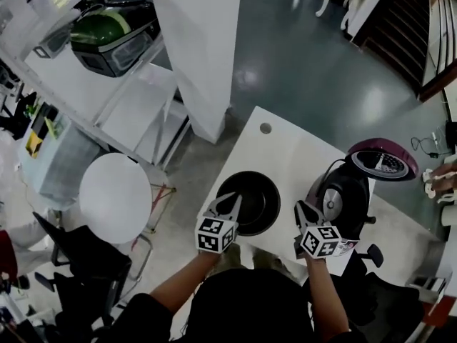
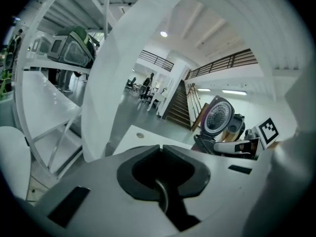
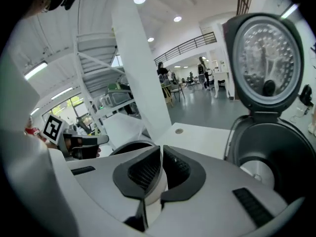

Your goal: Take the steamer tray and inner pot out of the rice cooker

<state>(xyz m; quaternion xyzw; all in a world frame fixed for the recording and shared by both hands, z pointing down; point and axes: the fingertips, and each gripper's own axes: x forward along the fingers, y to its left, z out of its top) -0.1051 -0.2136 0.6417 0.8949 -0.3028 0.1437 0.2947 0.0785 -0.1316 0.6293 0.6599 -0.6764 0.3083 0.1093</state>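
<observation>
The black inner pot (image 1: 250,204) stands on the white table (image 1: 285,148), left of the rice cooker (image 1: 348,195), whose lid (image 1: 382,160) is up. The cooker's cavity (image 3: 276,154) shows a bare heating plate. My left gripper (image 1: 234,197) hangs over the pot's left rim, its jaws shut tip to tip (image 2: 159,147); a thin curved edge shows through the hollow behind them. My right gripper (image 1: 300,207) hovers between pot and cooker, its jaws shut (image 3: 161,148) with nothing in them. The pot's rim (image 3: 129,146) lies beyond it to the left. I see no steamer tray.
A white pillar (image 1: 203,48) rises behind the table. Left of it stand white shelves carrying a green and black appliance (image 1: 111,34). A round white stool (image 1: 114,197) and a black office chair (image 1: 78,277) sit left of the table. The table has a cable hole (image 1: 265,128).
</observation>
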